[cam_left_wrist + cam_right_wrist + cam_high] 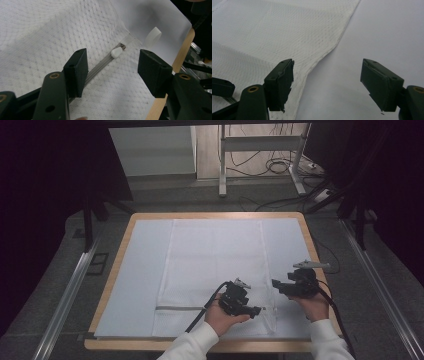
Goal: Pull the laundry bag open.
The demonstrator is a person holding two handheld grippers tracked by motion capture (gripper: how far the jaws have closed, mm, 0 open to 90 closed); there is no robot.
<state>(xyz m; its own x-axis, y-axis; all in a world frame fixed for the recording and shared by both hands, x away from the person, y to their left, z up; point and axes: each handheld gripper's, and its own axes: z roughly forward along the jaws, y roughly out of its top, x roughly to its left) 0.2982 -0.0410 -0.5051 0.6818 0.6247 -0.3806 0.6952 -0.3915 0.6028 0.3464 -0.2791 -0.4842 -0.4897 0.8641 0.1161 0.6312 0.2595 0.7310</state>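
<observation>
A white mesh bag (215, 255) lies flat on a white sheet (142, 270) that covers the wooden table (111, 285). A grey zipper (180, 308) runs across the bag's near end. Its white pull (116, 52) sits at the zipper's end, just beyond my left gripper (112, 71), which is open over the zipper. In the high view the left gripper (256, 310) points right along the zipper. My right gripper (275, 284) is open and holds nothing. It hovers by the bag's right edge (329, 50), one jaw over mesh and one over the sheet (329, 85).
A white loop tab (153, 37) sticks out past the bag's corner, near the table's wooden edge (183, 50). Beyond the table stand a metal desk frame (260, 145) and floor cables (280, 166). Metal rails (65, 300) run along both sides.
</observation>
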